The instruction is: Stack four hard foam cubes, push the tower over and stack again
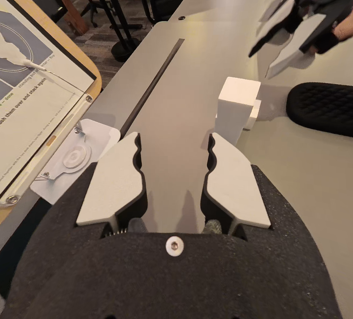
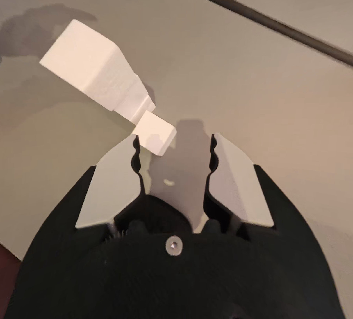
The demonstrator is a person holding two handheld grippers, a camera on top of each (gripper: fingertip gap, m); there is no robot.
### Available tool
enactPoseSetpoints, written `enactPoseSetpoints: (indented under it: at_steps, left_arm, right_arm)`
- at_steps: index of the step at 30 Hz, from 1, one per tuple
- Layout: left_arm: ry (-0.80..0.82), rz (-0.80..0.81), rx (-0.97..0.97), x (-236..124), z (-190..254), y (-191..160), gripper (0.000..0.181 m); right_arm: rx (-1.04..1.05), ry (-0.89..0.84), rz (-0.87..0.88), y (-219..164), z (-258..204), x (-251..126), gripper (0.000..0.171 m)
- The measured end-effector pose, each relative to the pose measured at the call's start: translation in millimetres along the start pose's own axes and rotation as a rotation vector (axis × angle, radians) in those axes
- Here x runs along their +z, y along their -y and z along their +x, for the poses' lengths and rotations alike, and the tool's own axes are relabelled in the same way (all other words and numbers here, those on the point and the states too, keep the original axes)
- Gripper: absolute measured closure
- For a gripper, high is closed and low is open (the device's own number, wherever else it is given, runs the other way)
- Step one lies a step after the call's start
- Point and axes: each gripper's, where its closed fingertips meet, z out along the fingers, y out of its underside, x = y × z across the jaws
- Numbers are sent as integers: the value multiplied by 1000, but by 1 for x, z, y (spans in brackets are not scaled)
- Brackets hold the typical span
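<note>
Only the right wrist view shows the white foam cube tower (image 2: pixel 91 65) from above, a loose white foam cube (image 2: pixel 155 134) at its foot. Both the right gripper (image 2: pixel 174 137) and the left gripper (image 1: pixel 174 135) gape empty beside the tower on the grey table (image 1: pixel 172 99).

Warm, dim indoor light; wide-angle bending toward the edges

In the left wrist view the far right gripper (image 1: pixel 271 61) is smeared by motion blur, while the near desk (image 1: pixel 172 118) stays sharp. The right wrist view is softer overall; the white foam tower (image 2: pixel 91 69) looks nearly blown out and casts soft, overlapping grey shadows.
</note>
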Motion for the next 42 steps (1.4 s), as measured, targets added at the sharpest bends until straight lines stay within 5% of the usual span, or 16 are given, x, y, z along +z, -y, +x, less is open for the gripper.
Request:
enactPoseSetpoints:
  at_steps: [17, 26, 31, 38, 42]
  left_arm:
    - [-76, 76, -20, -25, 6, 2, 109]
    - [-151, 101, -34, -25, 14, 3, 109]
    - [-488, 272, -6, -48, 65, 28, 109]
    - [-1074, 656, 132, -145, 134, 53, 117]
    - [-1247, 785, 201, -186, 147, 48, 110]
  right_arm:
    - [190, -238, -144, -40, -31, 54, 93]
    - [219, -226, -134, -47, -24, 65, 112]
    - [244, -248, -119, -59, -10, 50, 113]
    - [345, -207, -31, -72, 5, 30, 113]
    - [354, -180, -16, -77, 6, 30, 113]
